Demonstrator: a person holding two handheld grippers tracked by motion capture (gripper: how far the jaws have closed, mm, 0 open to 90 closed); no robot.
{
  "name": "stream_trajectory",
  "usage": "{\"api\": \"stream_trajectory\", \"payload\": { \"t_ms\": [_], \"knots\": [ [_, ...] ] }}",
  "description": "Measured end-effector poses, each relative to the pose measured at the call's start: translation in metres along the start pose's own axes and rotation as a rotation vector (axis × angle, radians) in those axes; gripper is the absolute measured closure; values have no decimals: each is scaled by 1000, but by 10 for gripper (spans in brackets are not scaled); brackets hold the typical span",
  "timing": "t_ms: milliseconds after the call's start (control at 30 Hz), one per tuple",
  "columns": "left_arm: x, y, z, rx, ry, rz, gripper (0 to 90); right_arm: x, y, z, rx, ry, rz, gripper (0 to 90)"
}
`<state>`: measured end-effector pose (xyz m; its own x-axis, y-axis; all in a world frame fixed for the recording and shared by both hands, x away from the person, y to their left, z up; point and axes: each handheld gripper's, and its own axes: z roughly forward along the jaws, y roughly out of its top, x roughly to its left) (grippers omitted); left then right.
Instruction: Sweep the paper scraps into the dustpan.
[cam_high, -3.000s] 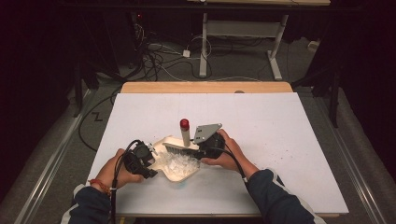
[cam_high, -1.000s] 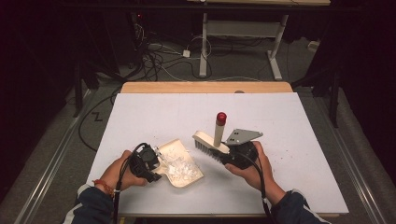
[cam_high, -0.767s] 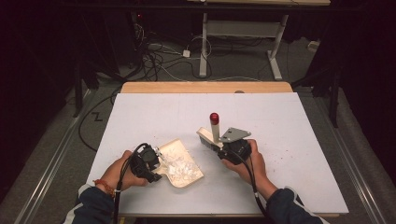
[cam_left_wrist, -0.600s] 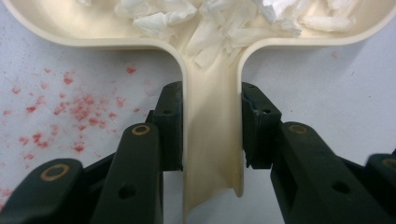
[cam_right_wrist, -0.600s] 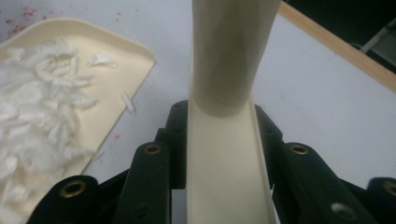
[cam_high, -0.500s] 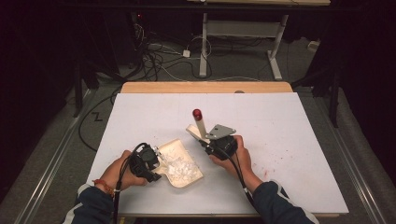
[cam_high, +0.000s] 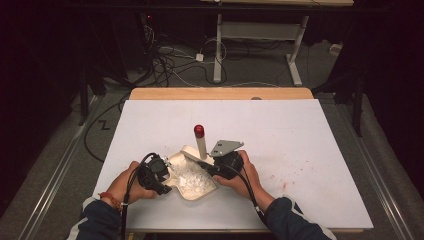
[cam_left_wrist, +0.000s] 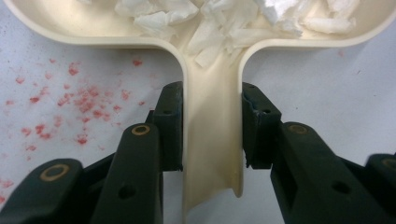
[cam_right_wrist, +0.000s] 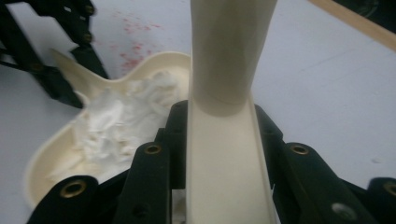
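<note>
A cream dustpan (cam_high: 198, 196) lies on the white table, and white paper scraps (cam_high: 192, 179) fill it. My left gripper (cam_high: 161, 176) is shut on the dustpan's handle (cam_left_wrist: 212, 154), one jaw on each side, with the scraps (cam_left_wrist: 224, 18) just beyond. My right gripper (cam_high: 212, 167) is shut on a cream brush handle (cam_high: 201, 145) with a red tip (cam_high: 199, 131), which stands tilted over the pan's far right rim. In the right gripper view the brush handle (cam_right_wrist: 226, 140) rises between the jaws. The dustpan (cam_right_wrist: 46, 158) and my left gripper (cam_right_wrist: 51, 51) lie to its left. The bristles are hidden.
Red specks (cam_high: 280, 182) dot the white table sheet (cam_high: 300, 135) to the right of my hands, and more red specks (cam_left_wrist: 70, 107) lie beside the pan's handle. A wooden edge (cam_high: 220, 93) runs along the far side. Cables and desk legs (cam_high: 218, 45) stand on the floor beyond.
My right gripper has carried the brush leftward from the open table at the right back to the dustpan's far rim. The left gripper and pan have stayed put.
</note>
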<state>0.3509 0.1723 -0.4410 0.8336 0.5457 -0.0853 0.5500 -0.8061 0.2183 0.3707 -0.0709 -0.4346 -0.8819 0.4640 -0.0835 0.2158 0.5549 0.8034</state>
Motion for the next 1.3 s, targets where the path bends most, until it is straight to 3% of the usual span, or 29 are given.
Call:
{"api": "stream_trajectory", "payload": {
  "t_ms": [200, 433, 600, 833, 1033, 1300],
  "knots": [
    [-1, 1, -1, -4, 3, -1, 629, 10, 6, -11, -35, 67, -21, 680],
    [-1, 1, 0, -1, 7, 9, 629, 0, 13, -40, -80, 34, -7, 680],
    [-2, 2, 2, 9, 8, 12, 629, -9, 1, -53, -56, 7, 21, 680],
    [-2, -1, -1, 6, 4, 15, 629, -14, -21, -63, 27, -46, 43, 680],
    [-2, -5, -5, 13, -3, 12, 629, -7, -29, -59, 77, -19, 44, 680],
    [-1, -11, -8, 34, -15, 4, 629, 5, -26, -53, 86, 7, 35, 680]
  ]
}}
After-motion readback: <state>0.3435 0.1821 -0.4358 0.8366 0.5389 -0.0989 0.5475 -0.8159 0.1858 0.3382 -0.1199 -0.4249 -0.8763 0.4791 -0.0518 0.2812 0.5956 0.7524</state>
